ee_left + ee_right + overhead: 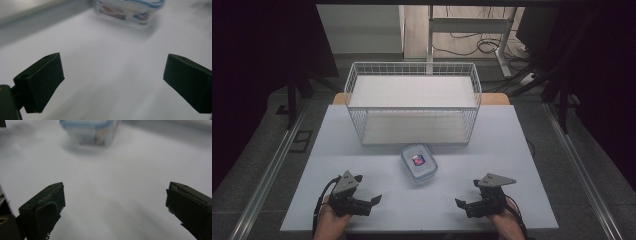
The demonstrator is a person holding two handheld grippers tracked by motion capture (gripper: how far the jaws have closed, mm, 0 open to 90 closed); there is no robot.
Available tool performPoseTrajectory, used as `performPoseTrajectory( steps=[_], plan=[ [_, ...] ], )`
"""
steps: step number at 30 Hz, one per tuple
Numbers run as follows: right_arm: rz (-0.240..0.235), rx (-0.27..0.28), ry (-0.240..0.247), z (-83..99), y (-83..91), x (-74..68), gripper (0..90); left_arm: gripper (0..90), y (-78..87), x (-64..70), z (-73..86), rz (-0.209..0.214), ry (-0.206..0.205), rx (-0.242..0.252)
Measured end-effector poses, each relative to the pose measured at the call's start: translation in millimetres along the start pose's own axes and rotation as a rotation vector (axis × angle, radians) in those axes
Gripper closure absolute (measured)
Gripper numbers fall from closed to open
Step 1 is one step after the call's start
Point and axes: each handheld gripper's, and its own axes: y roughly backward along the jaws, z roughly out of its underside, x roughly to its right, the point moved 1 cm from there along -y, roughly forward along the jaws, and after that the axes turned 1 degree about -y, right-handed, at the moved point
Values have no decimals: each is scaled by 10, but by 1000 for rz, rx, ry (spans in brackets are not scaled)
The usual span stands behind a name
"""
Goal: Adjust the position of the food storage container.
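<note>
- I had the left gripper (364, 189) low over the near left of the white table (362, 145), jaws wide apart, holding nothing.
- My right gripper (468, 192) sat at the near right, jaws likewise spread and empty.
- The lidded plastic container (418, 162) lay between them, farther out, just before the wire basket (412, 102).
- Its label looked reddish, though blurred.
</note>
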Motion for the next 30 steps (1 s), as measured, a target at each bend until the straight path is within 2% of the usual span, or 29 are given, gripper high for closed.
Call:
performPoseTrajectory(
  steps=[2,3,4,7,9,14,19,24,27,30],
  plan=[
    [24,56,14,-46,5,-5,14,24,-9,-18,0,-16,-3,-6],
    [31,59,13,-51,-7,3,7,23,-9,-18,0,-16,-3,-6],
    [54,50,9,-43,-31,18,1,22,-29,-28,15,-19,-1,-26],
    [111,26,-4,-20,-78,46,0,20,-55,-21,20,-23,-5,-44],
    [119,16,-16,-23,-80,60,0,18,-59,-18,19,-22,-8,-46],
    [115,-1,-10,-45,-65,54,0,17,-91,-10,28,-12,-10,-62],
    [79,-41,4,-67,-98,30,14,18,-97,-13,33,1,-3,-64],
    [57,-51,4,-128,-138,32,33,19,-97,-19,33,6,1,-63],
    [68,-48,-13,-178,-155,59,92,19,-99,-19,31,3,-1,-60],
    [60,-32,-28,-256,-166,99,226,19,-105,-24,33,-5,-5,-54]
  ],
)
